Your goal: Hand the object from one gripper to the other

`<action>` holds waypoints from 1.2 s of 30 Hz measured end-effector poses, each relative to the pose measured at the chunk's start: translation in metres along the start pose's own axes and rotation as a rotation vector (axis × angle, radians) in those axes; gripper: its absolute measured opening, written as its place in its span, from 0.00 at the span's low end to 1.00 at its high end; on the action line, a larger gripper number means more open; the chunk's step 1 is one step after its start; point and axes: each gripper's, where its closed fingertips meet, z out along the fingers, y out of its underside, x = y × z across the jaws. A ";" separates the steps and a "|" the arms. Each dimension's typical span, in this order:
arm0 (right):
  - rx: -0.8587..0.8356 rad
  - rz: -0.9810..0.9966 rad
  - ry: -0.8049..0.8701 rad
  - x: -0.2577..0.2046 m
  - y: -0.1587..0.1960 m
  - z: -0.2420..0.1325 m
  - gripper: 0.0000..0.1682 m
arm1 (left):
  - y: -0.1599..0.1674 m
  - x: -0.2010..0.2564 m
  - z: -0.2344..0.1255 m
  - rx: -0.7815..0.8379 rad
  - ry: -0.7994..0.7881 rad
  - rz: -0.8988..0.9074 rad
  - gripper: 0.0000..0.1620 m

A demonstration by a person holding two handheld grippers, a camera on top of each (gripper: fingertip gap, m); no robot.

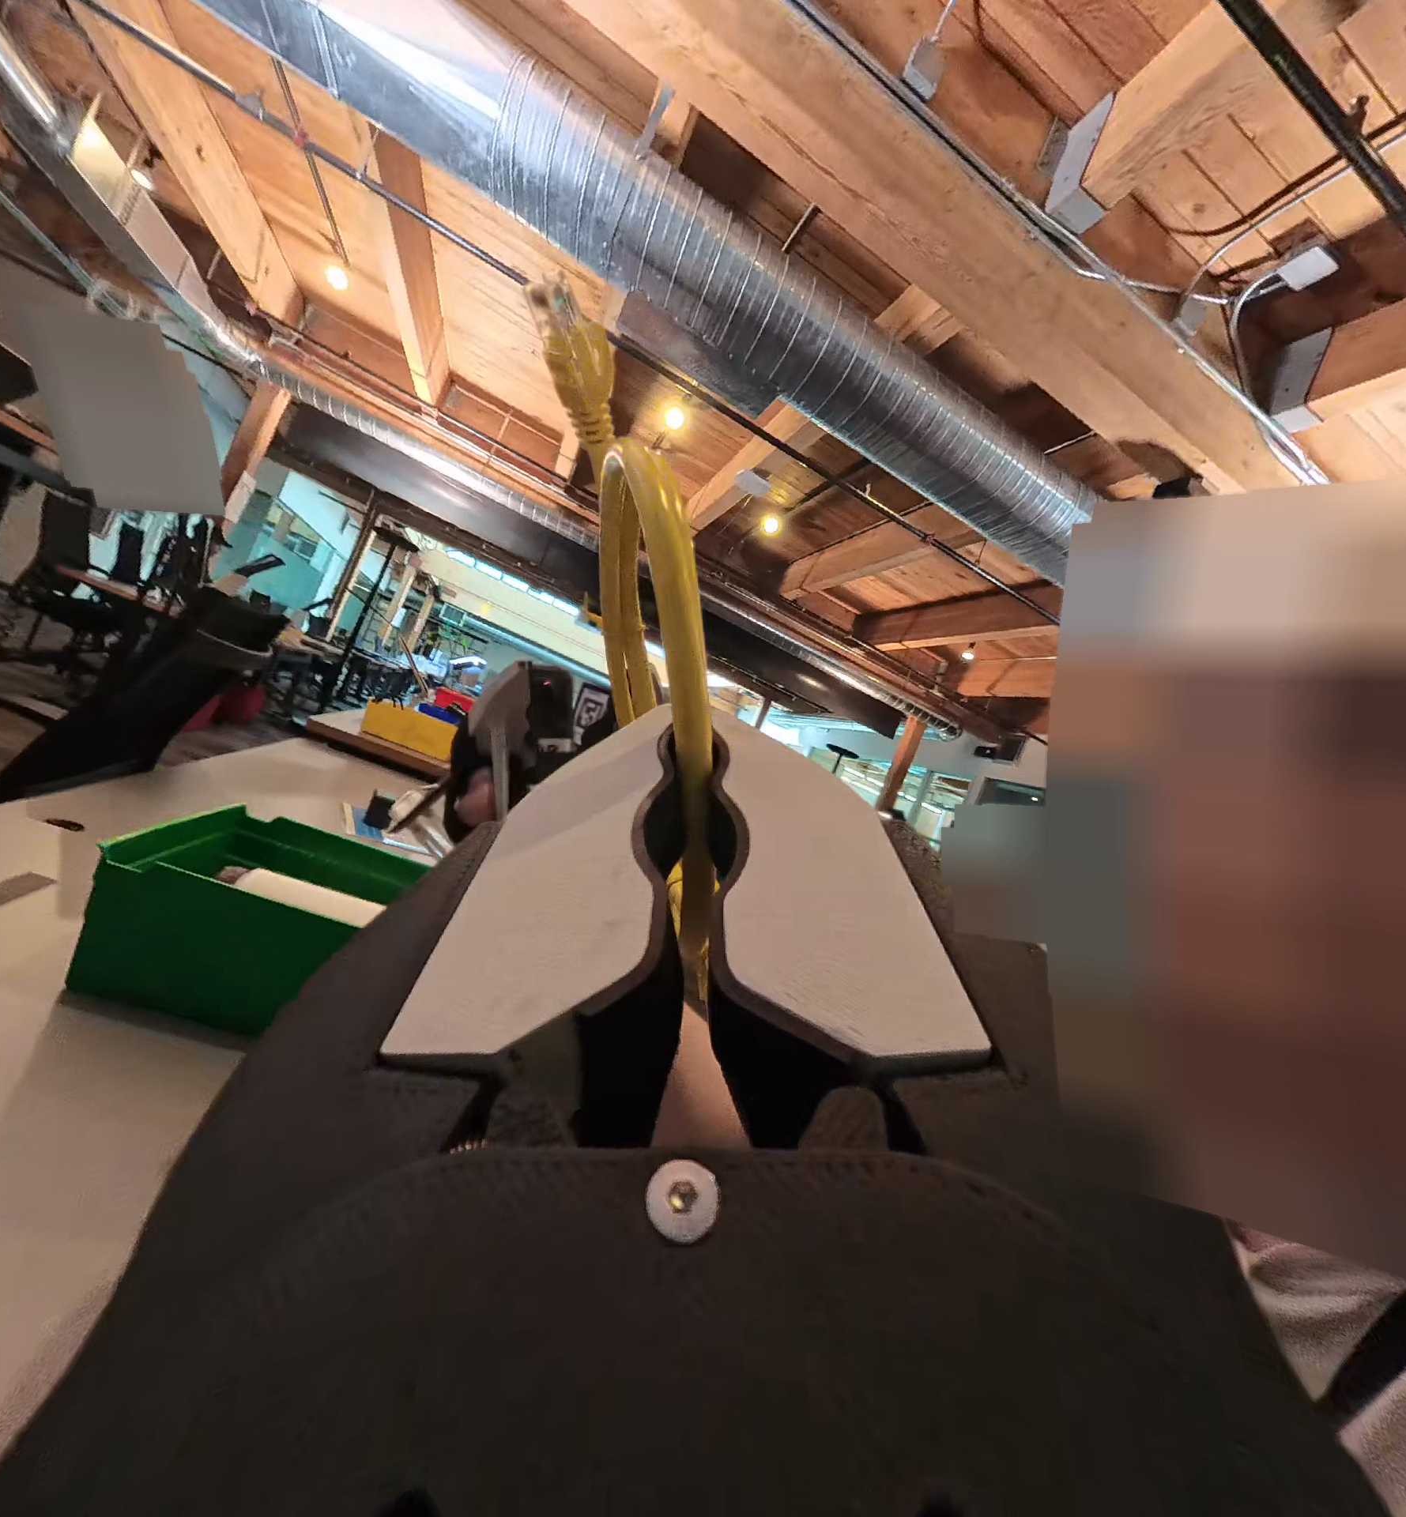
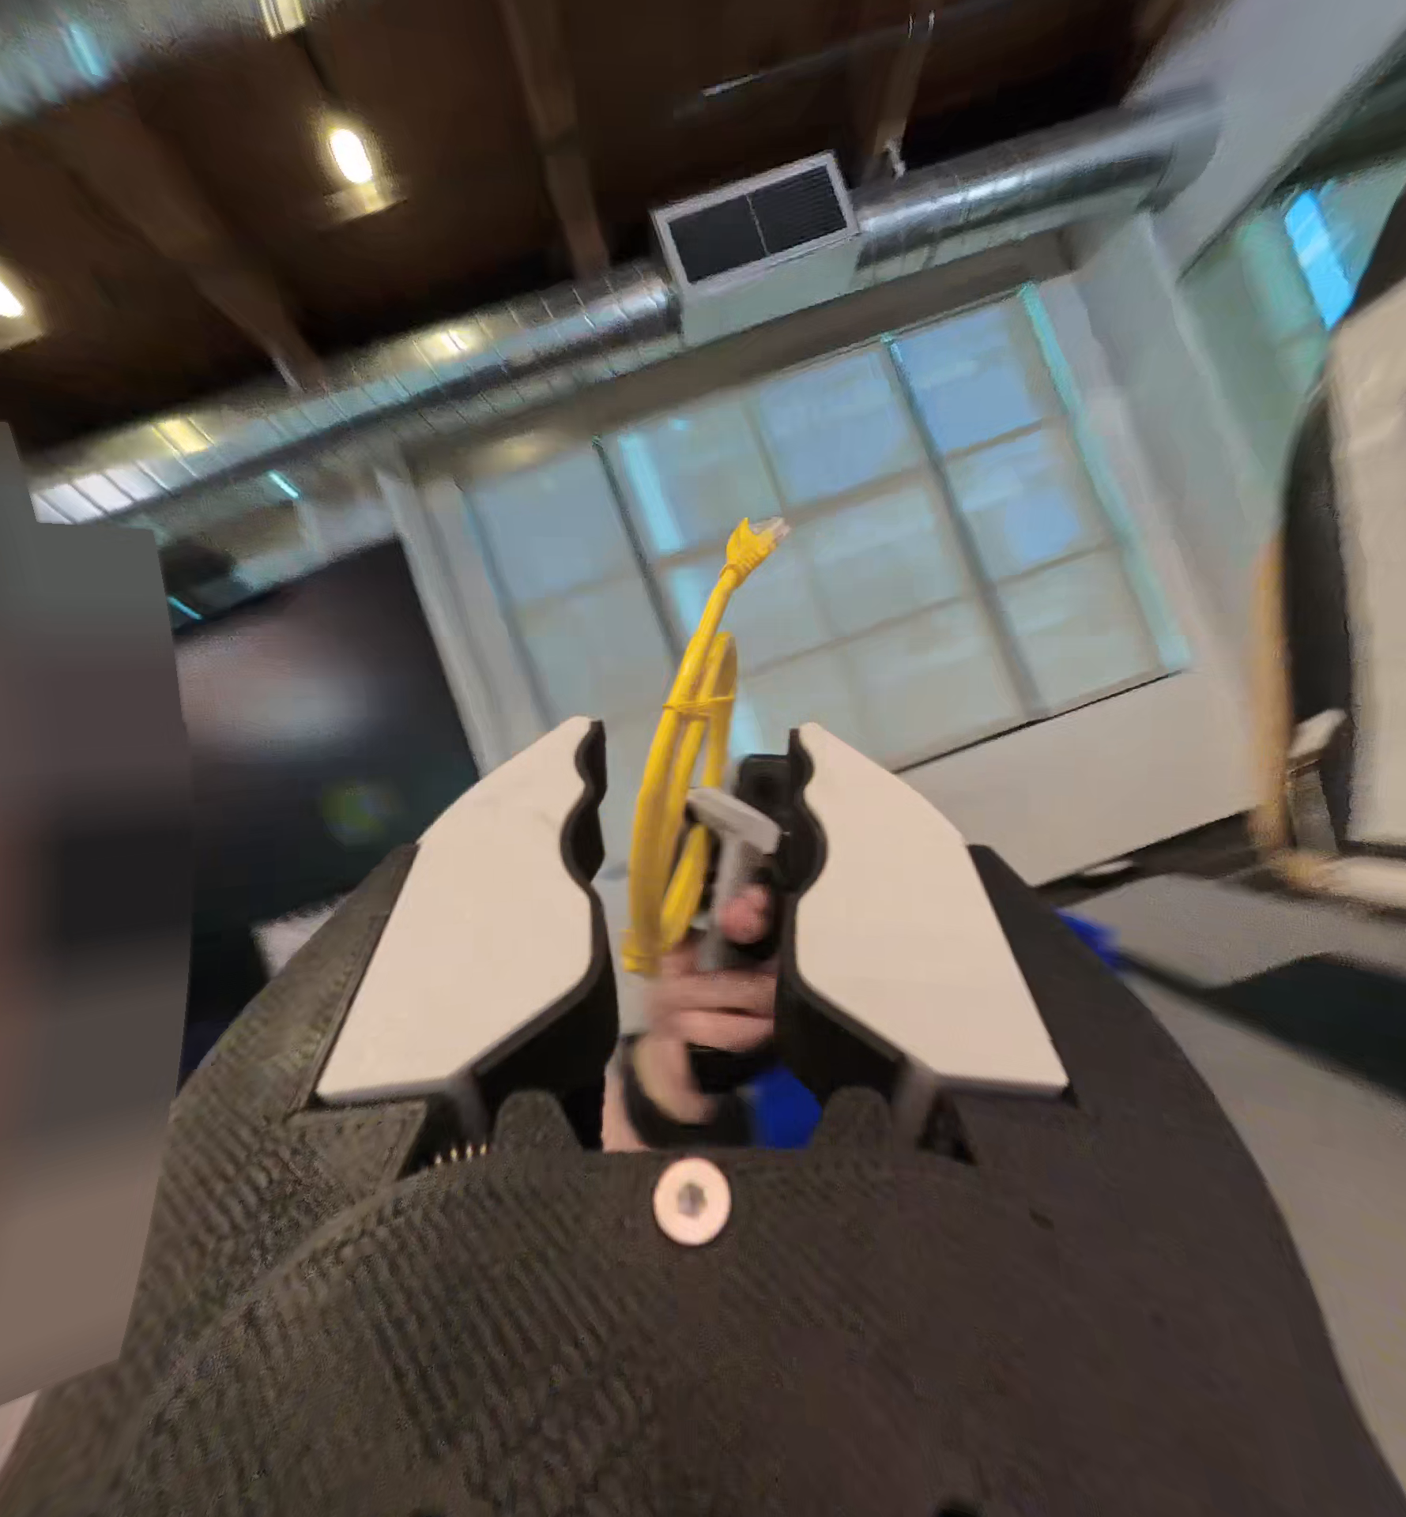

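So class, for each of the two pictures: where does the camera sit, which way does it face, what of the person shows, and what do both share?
Left wrist view: sits on the left gripper, tilted up toward the wooden ceiling and metal duct; its fingers are shut on the yellow cable; a green bin lies lower left.
Right wrist view: sits on the right gripper, open, facing the windows; the person's hand shows beyond.
Shared: the yellow cable, and each shows the other gripper farther off.

The cable (image 1: 657,575) is yellow. The box (image 1: 182,928) at lower left is green. The gripper (image 1: 693,755) fingers (image 1: 568,895) are white on black.
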 end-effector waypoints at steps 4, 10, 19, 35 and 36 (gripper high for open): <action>-0.145 0.237 -0.101 -0.001 0.040 0.015 0.34 | 0.000 -0.001 0.001 0.006 -0.021 0.032 0.00; -0.198 0.262 -0.183 -0.012 0.058 0.019 0.08 | 0.010 -0.012 0.002 -0.031 -0.044 -0.013 0.19; -0.301 -0.473 0.375 0.044 0.037 -0.005 0.07 | 0.007 -0.064 -0.023 -0.241 -0.631 0.397 0.36; -0.361 -1.613 0.775 0.009 0.056 0.016 0.06 | 0.033 -0.026 0.028 -0.189 -0.792 0.654 0.37; -0.378 -1.621 0.757 0.009 0.063 0.019 0.06 | 0.035 -0.030 0.027 -0.189 -0.809 0.649 0.36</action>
